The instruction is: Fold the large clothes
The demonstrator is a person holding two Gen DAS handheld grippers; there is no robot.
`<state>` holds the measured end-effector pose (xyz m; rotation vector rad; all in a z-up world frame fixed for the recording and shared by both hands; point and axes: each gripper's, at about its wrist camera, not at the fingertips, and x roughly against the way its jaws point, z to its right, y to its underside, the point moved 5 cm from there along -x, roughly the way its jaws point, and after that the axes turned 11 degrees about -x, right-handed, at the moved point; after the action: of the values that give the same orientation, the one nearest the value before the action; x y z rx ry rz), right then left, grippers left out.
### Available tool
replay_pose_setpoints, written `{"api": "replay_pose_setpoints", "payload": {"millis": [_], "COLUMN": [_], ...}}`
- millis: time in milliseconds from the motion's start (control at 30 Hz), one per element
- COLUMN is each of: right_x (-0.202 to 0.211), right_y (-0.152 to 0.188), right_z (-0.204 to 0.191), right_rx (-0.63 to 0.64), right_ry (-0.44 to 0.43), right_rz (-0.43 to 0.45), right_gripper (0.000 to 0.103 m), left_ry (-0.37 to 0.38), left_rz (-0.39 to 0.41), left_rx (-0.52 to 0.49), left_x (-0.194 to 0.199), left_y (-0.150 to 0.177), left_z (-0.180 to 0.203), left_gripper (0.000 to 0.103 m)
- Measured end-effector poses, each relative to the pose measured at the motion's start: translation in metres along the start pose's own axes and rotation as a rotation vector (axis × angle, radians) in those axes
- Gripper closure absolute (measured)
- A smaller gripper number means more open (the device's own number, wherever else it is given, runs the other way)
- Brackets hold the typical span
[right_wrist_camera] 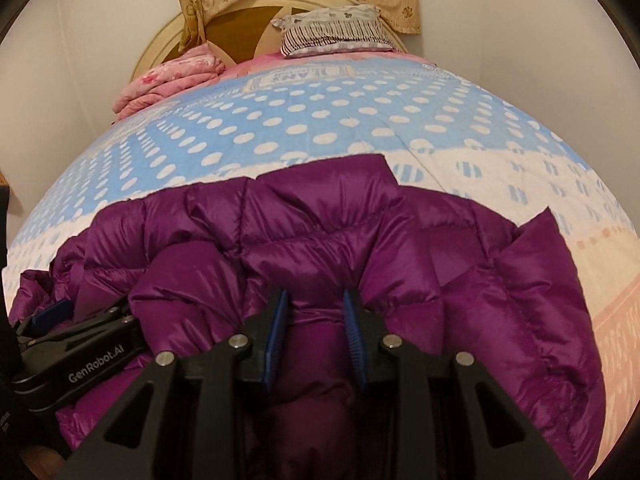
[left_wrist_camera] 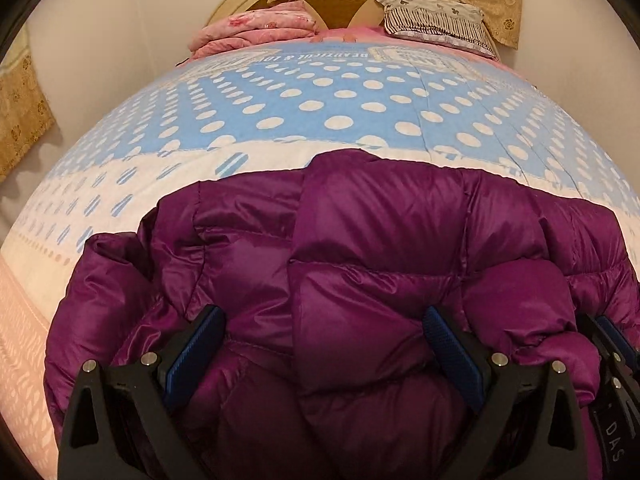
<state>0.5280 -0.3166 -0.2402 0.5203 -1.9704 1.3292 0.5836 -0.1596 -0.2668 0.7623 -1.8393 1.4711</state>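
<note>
Purple puffer jacket (left_wrist_camera: 360, 240) on dotted bedspread (left_wrist_camera: 320, 104), left gripper (left_wrist_camera: 324, 344) wide apart over it, right gripper (right_wrist_camera: 316, 320) pinching a fold, seen only from the right wrist

The down jacket (left_wrist_camera: 360, 248) lies bunched on the bedspread (left_wrist_camera: 320, 112) at the bed's near end. Far behind it, by the headboard (left_wrist_camera: 340, 4), a folded quilt (left_wrist_camera: 256, 28) sits left and a pillow (left_wrist_camera: 436, 20) right, perhaps leaning.

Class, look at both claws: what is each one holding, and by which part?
Right claw pinches a fold of the purple down jacket at its near edge; left claw is open, holding nothing.
</note>
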Motion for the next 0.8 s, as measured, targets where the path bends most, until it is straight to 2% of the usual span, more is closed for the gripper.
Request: {"api": "replay_pose_setpoints", "payload": {"millis": [567, 800], "right_x": [-0.0096, -0.0097], "right_y": [0.0062, 0.0069], "right_z": [-0.0064, -0.0067], "right_rx": [0.058, 0.064], "right_ry": [0.075, 0.080], "right_rz": [-0.008, -0.008], "right_gripper": [0.071, 0.071], "left_ry": [-0.039, -0.038], "left_rz": [-0.004, -0.005], "left_rx": [-0.021, -0.021], "left_x": [-0.0038, -0.0041], "left_y": [0.0001, 0.0003], "left_z": [0.0034, 0.0034], "left_gripper": [0.001, 0.001]}}
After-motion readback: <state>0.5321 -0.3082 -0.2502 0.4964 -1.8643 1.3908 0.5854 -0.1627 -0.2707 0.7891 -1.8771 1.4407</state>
